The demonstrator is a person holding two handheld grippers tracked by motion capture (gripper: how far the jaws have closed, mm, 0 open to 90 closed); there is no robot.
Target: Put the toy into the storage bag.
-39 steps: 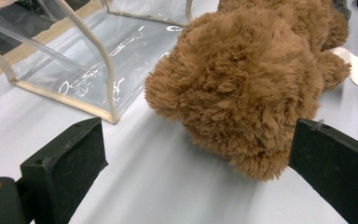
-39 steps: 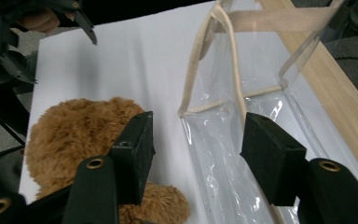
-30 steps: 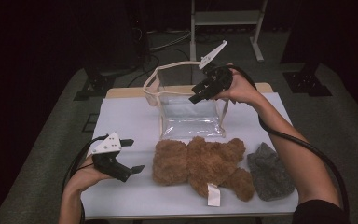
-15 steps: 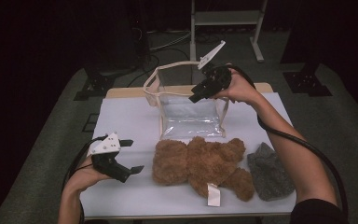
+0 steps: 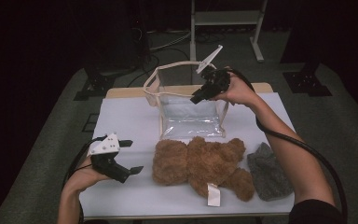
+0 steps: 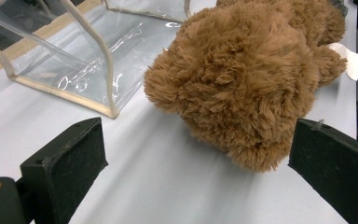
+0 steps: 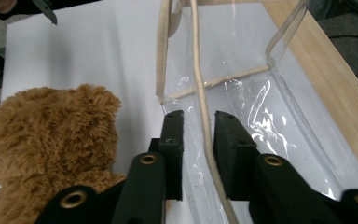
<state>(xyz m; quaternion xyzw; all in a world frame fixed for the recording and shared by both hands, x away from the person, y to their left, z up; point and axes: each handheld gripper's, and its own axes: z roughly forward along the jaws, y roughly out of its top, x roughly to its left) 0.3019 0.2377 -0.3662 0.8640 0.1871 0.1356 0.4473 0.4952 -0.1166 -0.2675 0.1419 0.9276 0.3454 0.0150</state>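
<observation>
Bystanders on the white tabletop

A grey knitted item (image 5: 269, 171) lies at the teddy's right end, on the white table cover (image 5: 126, 116). A wooden strip (image 5: 123, 92) edges the far side; a white metal frame (image 5: 227, 18) stands on the floor beyond.

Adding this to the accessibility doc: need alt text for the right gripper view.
The right hand-held gripper has just been closing on the cream rim of a clear plastic bag, the rim between its black jaws. A brown teddy bear lies beside the bag on the white table.
</observation>
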